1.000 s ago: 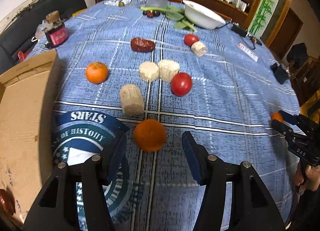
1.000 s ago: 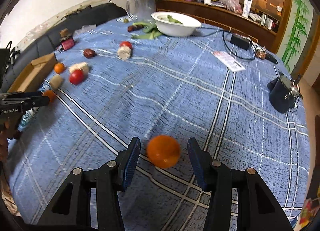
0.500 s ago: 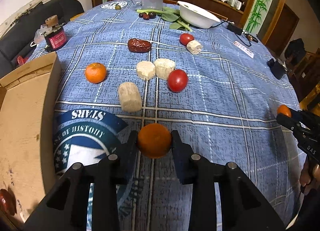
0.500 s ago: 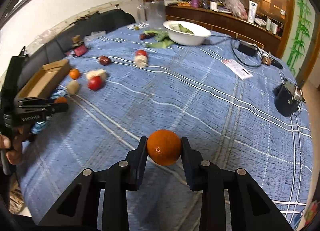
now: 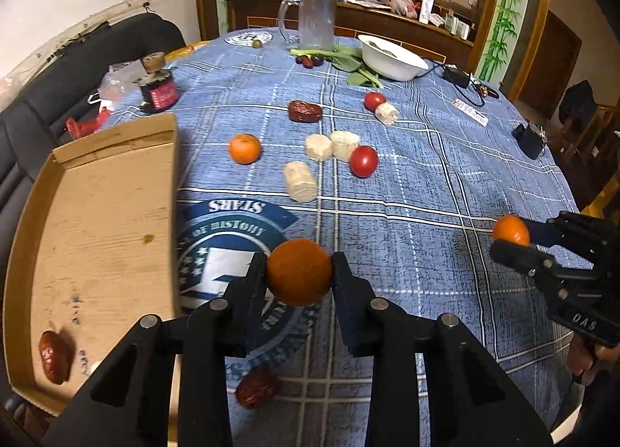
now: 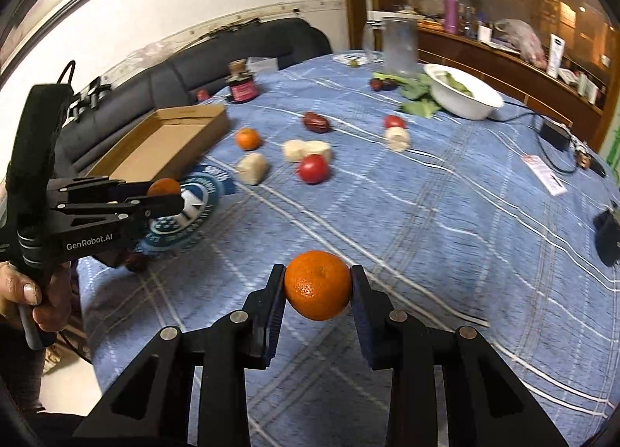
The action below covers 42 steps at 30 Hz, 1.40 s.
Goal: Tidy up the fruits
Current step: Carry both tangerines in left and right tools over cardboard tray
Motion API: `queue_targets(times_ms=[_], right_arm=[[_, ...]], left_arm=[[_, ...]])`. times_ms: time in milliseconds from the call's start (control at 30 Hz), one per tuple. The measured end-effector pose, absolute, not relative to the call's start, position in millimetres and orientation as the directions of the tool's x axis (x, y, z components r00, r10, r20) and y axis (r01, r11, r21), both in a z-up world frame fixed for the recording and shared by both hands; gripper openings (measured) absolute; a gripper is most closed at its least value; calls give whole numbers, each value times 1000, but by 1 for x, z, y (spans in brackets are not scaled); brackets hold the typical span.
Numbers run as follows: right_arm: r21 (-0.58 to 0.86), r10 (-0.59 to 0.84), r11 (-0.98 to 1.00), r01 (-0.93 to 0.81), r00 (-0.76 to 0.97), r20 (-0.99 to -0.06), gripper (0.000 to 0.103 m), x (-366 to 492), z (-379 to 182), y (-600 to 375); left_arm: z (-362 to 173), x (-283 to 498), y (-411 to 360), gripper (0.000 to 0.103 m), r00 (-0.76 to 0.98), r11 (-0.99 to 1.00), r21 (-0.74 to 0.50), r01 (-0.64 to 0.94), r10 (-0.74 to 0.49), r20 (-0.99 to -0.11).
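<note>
Above the blue plaid tablecloth [image 5: 426, 237], I'm clamping a round orange tangerine [image 5: 298, 271] in my left gripper [image 5: 298, 272] and a second orange tangerine [image 6: 317, 285] in my right gripper [image 6: 317, 286], brown cardboard tray [image 5: 97, 214] lying at left.

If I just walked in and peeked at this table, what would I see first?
Two black grippers, each squeezing an orange: the left gripper holds its orange above the round badge on the blue tablecloth, and the right gripper holds another orange over the checks. Beyond them lies a loose orange near a cardboard tray.
</note>
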State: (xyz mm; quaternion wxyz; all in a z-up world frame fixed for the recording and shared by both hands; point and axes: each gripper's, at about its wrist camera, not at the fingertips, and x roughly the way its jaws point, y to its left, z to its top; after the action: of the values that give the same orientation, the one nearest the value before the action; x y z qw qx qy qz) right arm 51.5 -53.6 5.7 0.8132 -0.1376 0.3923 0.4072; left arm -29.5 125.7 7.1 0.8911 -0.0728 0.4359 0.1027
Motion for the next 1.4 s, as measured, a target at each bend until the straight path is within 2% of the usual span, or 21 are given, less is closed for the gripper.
queue_targets(times_ms=[1400], right_arm=[[108,643,420,-901,211,-736,33,-11,18,57]], left_arm=[[23,-99,199,30,618,919,-54,-390,218,-755]])
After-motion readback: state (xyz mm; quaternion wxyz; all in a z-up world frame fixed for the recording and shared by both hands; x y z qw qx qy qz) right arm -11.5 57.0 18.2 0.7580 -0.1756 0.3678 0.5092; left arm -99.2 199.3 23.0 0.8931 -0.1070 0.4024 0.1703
